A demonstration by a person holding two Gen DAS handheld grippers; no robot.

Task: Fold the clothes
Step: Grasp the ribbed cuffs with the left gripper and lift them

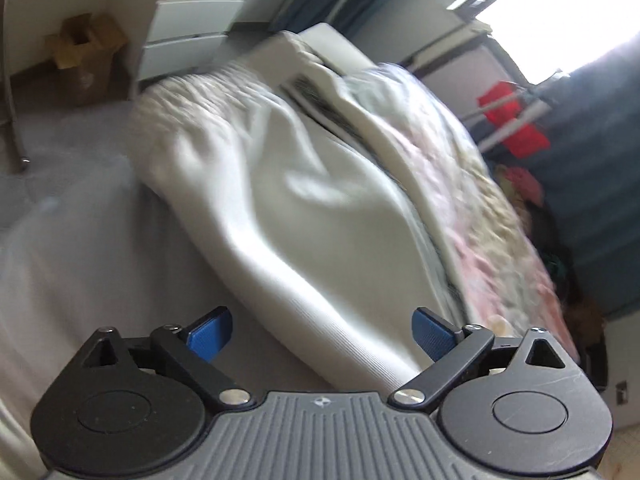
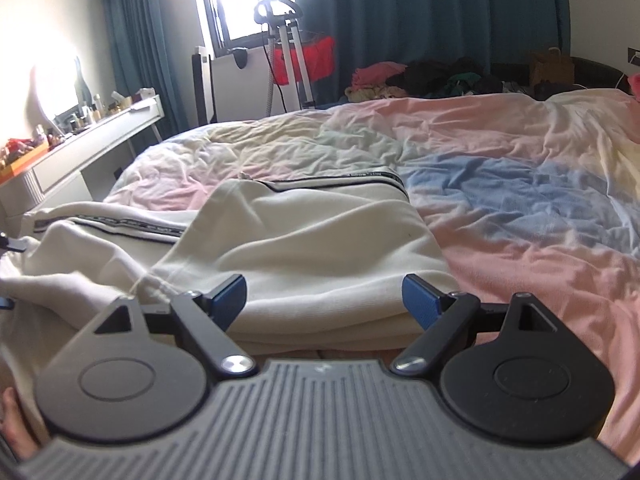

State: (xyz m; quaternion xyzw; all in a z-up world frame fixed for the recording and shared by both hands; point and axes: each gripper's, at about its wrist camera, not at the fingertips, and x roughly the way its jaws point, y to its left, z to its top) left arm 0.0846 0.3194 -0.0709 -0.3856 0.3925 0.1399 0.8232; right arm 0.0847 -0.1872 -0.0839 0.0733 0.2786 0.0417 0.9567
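Cream garment lying on the bed, both grippers hovering empty.
The garment [image 2: 304, 236] is resting at the bed's [image 2: 520, 200] near edge; the left gripper [image 1: 322, 334] and right gripper [image 2: 324, 300] are holding their jaws wide apart, gripping nothing.

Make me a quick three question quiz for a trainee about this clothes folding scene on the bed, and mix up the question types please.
1. True or false: the right gripper is clamped on the cream garment.
2. Multiple choice: what does the cream garment lie on? A) a bare wooden floor B) a pastel bedspread C) a desk
3. Fill in: the left gripper has its jaws ____, with the garment in front of them.

Key: 1 false, both of its jaws stand apart with nothing between them; 2 B; 3 open.
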